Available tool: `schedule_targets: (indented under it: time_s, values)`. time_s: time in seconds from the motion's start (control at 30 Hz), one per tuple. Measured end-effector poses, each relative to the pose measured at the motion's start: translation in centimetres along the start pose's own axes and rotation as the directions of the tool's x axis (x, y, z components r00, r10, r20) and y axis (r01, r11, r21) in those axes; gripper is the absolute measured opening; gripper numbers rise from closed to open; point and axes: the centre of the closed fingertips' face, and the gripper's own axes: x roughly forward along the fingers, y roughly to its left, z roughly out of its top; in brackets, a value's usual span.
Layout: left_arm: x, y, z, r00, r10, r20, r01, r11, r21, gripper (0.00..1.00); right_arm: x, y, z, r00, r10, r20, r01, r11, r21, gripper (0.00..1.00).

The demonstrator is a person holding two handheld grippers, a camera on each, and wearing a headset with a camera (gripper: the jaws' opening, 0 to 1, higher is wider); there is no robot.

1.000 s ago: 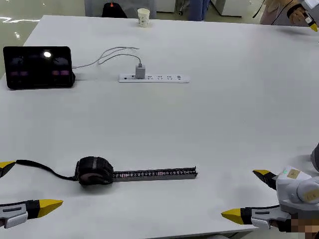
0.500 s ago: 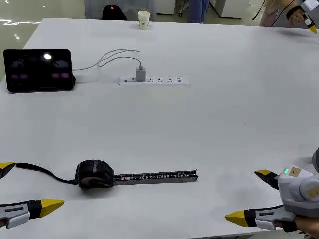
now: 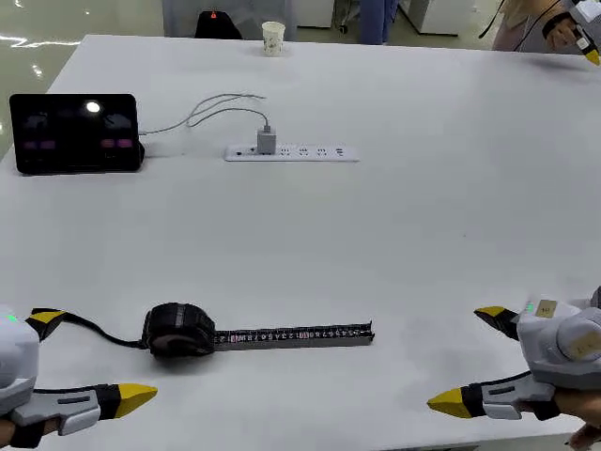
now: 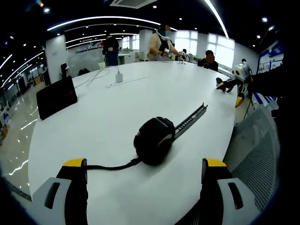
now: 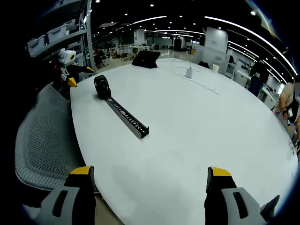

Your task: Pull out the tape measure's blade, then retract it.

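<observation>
A black tape measure (image 3: 177, 329) lies on the white table (image 3: 394, 225), its blade (image 3: 294, 334) drawn out to the right and a black wrist strap (image 3: 94, 327) trailing left. My left gripper (image 3: 89, 357) is open at the near left edge, just left of the case, touching nothing. In the left gripper view the case (image 4: 154, 139) lies ahead between the yellow-tipped fingers (image 4: 75, 164). My right gripper (image 3: 477, 359) is open at the near right, well right of the blade's end. The right gripper view shows the tape measure (image 5: 102, 86) and blade (image 5: 126, 118) far off.
A dark tablet (image 3: 75, 132) stands at the far left. A white power strip (image 3: 291, 151) with a plugged charger and cable lies at mid table. A paper cup (image 3: 272, 37) stands at the far edge. A grey mesh chair (image 5: 42, 140) sits by the near edge.
My left gripper has moved right and into view, nearer the tape measure's strap. The right gripper has barely shifted. The tape measure and blade lie as before.
</observation>
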Motion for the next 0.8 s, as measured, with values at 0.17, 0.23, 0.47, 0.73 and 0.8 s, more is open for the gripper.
schedule_targets:
  time_s: [0.17, 0.23, 0.47, 0.73, 0.8]
  values:
    - [0.8, -1.2, 0.5, 0.9999, 0.007, 0.010, -0.007, 1.000, -0.019, 0.99, 0.1, -0.1, 0.0, 0.9993, 0.020, -0.031, -0.021, 0.999, -0.033, 0.99]
    - [0.9, -1.7, 0.4, 1.0000, -0.002, 0.004, 0.002, 0.999, -0.033, 0.99, 0.2, -0.1, -0.1, 0.9985, 0.023, -0.050, -0.026, 0.998, -0.054, 0.99]
    - [1.1, -2.4, 0.8, 0.9995, 0.011, 0.029, -0.009, 0.997, -0.077, 0.99, 0.4, -0.2, 0.3, 0.9973, 0.030, -0.067, -0.036, 0.996, -0.086, 0.99]
    - [1.9, -2.6, 1.1, 0.9986, 0.042, 0.032, -0.037, 0.990, -0.134, 0.99, 1.3, -0.3, 1.3, 0.9924, 0.059, -0.108, -0.077, 0.982, -0.170, 0.99]
    - [2.1, -2.6, 1.2, 0.9982, 0.050, 0.034, -0.045, 0.990, -0.136, 0.99, 1.4, -0.3, 1.6, 0.9915, 0.065, -0.113, -0.085, 0.978, -0.189, 0.99]
